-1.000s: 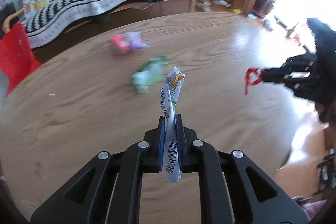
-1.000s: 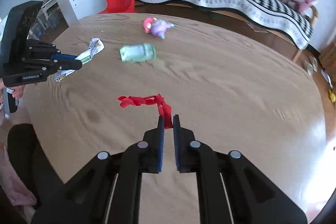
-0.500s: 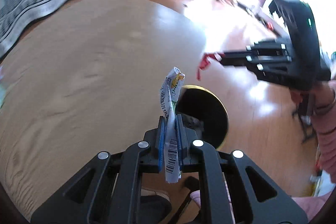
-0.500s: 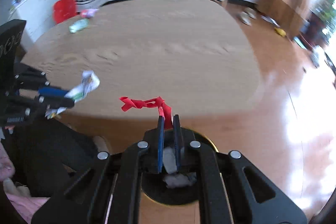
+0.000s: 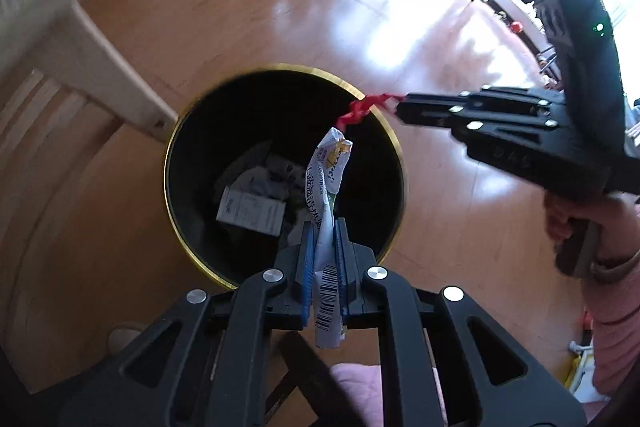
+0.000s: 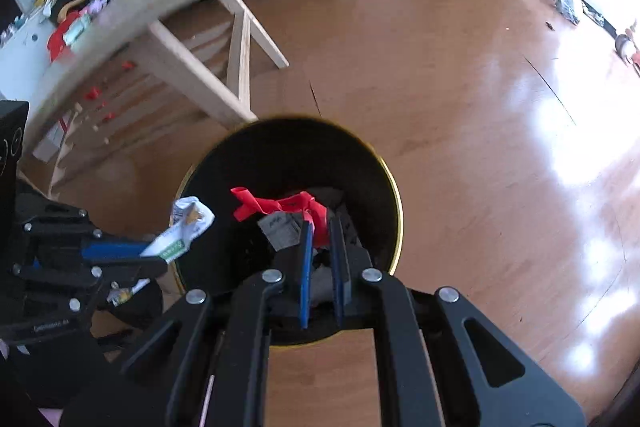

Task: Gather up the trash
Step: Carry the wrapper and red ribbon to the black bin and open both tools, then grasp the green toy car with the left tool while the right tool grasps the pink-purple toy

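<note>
Trash has left the table: a second ago both grippers hung over the tabletop, and now both hang over the black bin (image 5: pixel 200 131) with the gold rim that stands on the wooden floor beside the table leg (image 5: pixel 116 67). I judge the carrying step done and the drop as the next step; more litter shows, blurred, on the table's far edge in the right wrist view, so the job looks only partly through.

The left gripper (image 5: pixel 325 231) is clamped on a white printed wrapper (image 5: pixel 326 183), its pads pressed flat against it; the barcode end sticks out behind the pads and the crumpled end points over the bin's mouth, above the paper scraps already lying at the bottom. The right gripper (image 6: pixel 320 231) pinches a twisted red wrapper (image 6: pixel 276 205) at its very tips, the pads close together, the loose tail stretched out over the opening. Neither piece touches the bin's rim.
</note>
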The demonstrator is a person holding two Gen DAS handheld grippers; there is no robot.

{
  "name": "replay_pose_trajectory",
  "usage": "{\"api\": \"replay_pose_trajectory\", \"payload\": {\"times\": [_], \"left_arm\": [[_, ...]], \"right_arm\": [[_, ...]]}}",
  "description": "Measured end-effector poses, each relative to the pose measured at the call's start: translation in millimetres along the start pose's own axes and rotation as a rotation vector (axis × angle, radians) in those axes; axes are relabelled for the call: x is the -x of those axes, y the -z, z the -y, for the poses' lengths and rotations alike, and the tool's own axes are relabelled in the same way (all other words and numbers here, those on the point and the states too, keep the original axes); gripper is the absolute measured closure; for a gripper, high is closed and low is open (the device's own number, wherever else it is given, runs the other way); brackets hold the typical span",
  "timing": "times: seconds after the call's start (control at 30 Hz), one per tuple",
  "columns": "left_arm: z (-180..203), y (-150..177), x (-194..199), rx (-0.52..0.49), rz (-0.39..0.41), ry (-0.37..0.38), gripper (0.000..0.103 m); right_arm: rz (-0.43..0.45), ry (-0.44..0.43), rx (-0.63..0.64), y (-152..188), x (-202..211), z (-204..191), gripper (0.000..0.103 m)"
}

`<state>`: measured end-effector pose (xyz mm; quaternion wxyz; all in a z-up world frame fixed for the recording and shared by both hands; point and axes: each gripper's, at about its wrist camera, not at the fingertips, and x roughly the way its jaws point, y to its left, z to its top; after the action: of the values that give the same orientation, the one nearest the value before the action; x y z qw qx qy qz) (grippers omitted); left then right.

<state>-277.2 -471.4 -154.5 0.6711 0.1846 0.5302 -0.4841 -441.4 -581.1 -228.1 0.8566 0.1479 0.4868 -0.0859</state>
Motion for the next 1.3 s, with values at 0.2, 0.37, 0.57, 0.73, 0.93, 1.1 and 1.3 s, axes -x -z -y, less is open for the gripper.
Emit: {"api": "replay_pose_trajectory", "payload": {"times": [0.2, 0.37, 0.57, 0.73, 0.93, 1.1, 1.3], "left_arm": [[-7, -2, -7, 0.044, -0.012, -0.023, 0.094], [-5, 4, -5, 0.039, -0.013, -0.027, 0.094], [-1, 4, -2, 0.033, -0.010, -0.022, 0.094], [1, 5, -2, 0.026, -0.001, -0.036, 0.094], [6, 4, -2, 0.052, -0.004, -0.108, 0.009], [11, -1, 27, 0.002, 0.081, -0.093, 0.009], [-16, -15, 123, 0.021, 0.294, -0.125, 0.007]], "right_arm": [[-0.008, -0.036, -0.028, 2, -15, 8, 0.094], [-0.003, -0.055, -0.037, -7, -19, 4, 0.094], [-0.015, -0.057, -0.043, -6, -20, 10, 0.094], [-0.020, -0.055, -0.053, -10, -23, 11, 0.094], [-0.028, -0.068, -0.124, -14, -21, 20, 0.023], [0.065, 0.050, -0.146, -23, 3, 24, 0.008], [0.199, 0.164, -0.132, -53, 46, 1, 0.007]]}}
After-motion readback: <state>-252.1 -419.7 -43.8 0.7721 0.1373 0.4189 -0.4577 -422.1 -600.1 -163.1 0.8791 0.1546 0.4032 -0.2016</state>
